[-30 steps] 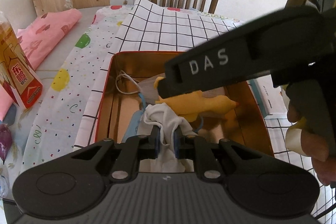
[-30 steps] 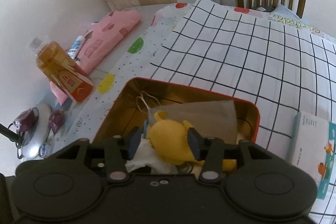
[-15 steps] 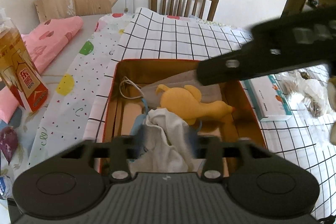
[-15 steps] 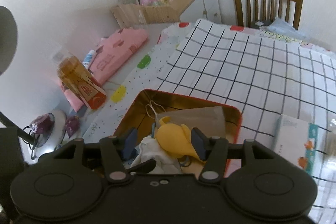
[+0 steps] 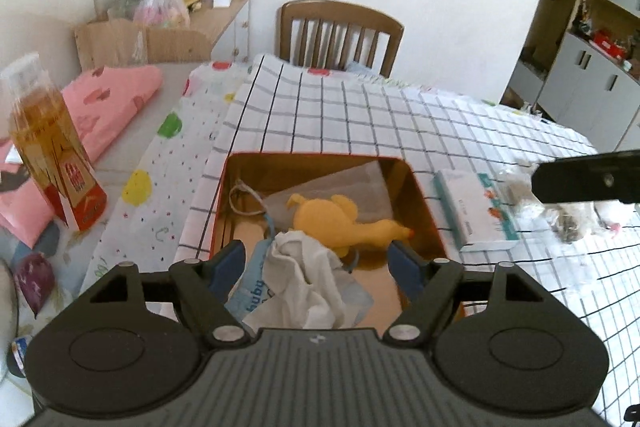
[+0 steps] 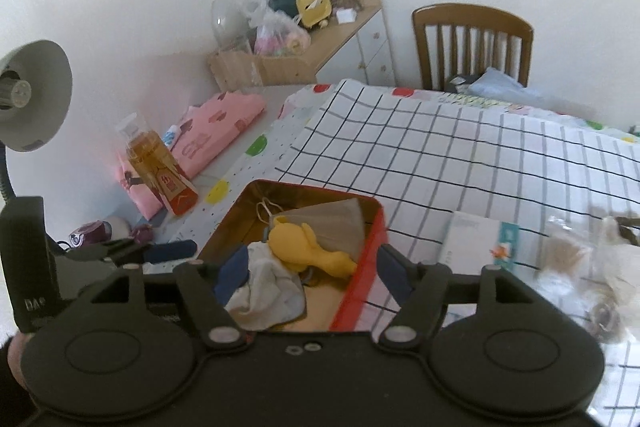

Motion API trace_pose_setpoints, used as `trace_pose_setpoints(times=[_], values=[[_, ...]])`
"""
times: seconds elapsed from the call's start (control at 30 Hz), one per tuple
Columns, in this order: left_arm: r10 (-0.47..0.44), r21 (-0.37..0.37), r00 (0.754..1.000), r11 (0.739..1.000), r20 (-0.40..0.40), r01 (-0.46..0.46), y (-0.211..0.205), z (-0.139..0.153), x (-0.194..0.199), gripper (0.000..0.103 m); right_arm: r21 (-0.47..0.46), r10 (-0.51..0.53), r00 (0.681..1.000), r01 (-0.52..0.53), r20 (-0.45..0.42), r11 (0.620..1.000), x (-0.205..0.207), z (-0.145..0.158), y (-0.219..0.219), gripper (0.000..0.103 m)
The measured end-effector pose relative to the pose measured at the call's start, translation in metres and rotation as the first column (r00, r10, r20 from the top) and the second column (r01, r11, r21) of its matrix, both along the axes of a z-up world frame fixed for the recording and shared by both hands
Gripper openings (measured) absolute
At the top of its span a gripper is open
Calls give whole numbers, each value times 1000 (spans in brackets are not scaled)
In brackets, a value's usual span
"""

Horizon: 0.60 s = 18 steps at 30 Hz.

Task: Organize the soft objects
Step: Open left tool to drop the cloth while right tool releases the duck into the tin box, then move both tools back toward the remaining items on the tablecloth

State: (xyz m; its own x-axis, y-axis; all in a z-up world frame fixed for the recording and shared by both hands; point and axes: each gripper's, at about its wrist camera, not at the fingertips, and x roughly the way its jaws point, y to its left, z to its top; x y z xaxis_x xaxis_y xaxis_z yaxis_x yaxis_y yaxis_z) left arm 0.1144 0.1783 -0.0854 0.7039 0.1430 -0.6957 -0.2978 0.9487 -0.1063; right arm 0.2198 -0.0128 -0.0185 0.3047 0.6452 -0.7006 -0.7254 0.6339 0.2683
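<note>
In the left wrist view, the left gripper (image 5: 316, 261) fills the bottom of the frame with its jaws spread wide and gripping nothing. Just above it, at centre frame, sits the red-rimmed rectangular metal tin with a gold interior (image 5: 424, 203) on the desk's black-and-white checked cloth (image 5: 360, 115). Inside the tin lie a yellow rubber chicken toy (image 5: 340, 219), a crumpled white cloth (image 5: 308, 279) in the near part, touching the chicken, and a grey fabric pouch (image 5: 352, 183) under the chicken toward the far wall. A white rectangular box with teal edging (image 5: 476, 211) lies just right of the tin. An amber liquid bottle with a red-and-white label (image 5: 52, 155) stands at the left edge of the frame, in front of a folded pink patterned fabric (image 5: 116, 103).

In the right wrist view, the right gripper (image 6: 310, 271) occupies the lower frame, jaws likewise wide apart and empty, over the tin's near right corner. A brown wooden slatted chair (image 6: 472, 47) stands at upper right, beyond the desk.
</note>
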Motion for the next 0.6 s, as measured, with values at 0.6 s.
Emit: trace_pose_setpoints(times=[0.6], values=[[-149, 32, 983, 989, 110, 147, -58, 57, -10, 97, 86, -129, 988, 121, 89, 989, -32, 25, -103, 94]])
